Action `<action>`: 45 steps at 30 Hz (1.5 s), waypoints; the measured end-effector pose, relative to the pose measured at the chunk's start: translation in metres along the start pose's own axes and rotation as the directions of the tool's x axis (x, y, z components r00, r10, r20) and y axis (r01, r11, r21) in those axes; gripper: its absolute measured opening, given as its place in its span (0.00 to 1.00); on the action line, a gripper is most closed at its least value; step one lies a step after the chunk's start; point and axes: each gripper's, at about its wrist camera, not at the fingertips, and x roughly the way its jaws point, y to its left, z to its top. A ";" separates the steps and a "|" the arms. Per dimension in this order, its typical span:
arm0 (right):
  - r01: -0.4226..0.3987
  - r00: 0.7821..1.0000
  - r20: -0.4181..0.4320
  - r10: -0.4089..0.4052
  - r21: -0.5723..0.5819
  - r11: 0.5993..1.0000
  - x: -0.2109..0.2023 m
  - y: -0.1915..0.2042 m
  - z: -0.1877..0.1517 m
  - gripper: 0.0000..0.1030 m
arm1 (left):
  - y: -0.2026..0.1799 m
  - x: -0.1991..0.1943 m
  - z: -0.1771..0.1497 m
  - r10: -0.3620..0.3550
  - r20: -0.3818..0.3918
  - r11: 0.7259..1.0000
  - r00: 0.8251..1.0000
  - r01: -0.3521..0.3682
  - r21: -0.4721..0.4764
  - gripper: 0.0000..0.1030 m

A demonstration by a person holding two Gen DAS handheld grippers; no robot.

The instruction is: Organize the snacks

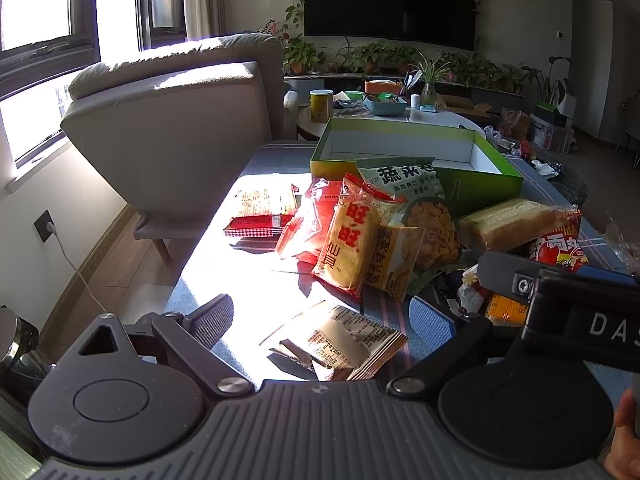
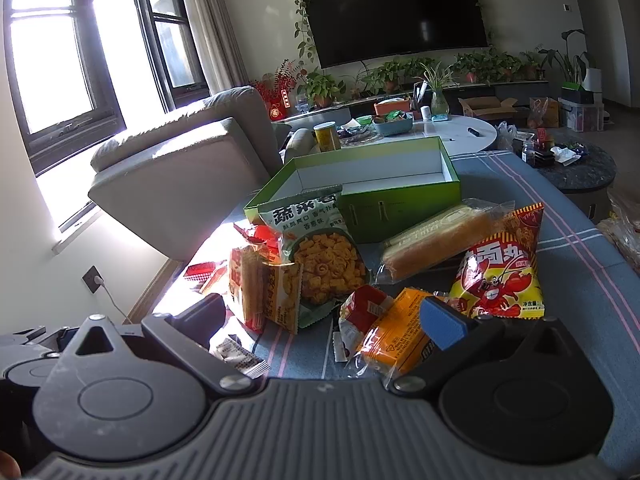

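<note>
Striped tablecloth (image 2: 560,264), 旺旺 rice-cracker pack (image 1: 352,236), both tools (image 1: 324,320) (image 2: 328,316) apart, holding nothing

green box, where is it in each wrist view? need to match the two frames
Left wrist: green box, open and empty, upper centre-right, behind the snack pile.
Right wrist: green box, upper centre, just behind the pile.
Shared landmark: green vegetable-crisp bag leans at the box's near-left corner in both views.

Sunlit armchair (image 1: 172,128), windows (image 2: 52,60), perhaps wooden floor (image 1: 116,264).
</note>
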 end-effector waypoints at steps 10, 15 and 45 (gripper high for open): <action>0.001 1.000 -0.002 -0.001 0.002 1.000 0.001 -0.001 0.000 0.89 | 0.001 0.002 0.000 -0.006 -0.014 1.000 1.000 0.006 -0.008 0.92; 0.002 1.000 -0.004 -0.002 0.003 1.000 0.001 -0.001 -0.001 0.89 | 0.001 0.001 0.000 -0.007 -0.019 1.000 1.000 0.007 -0.010 0.92; -0.010 1.000 -0.004 0.010 0.017 1.000 0.000 -0.002 -0.001 0.89 | 0.004 0.000 0.002 -0.012 -0.024 1.000 1.000 0.011 -0.026 0.92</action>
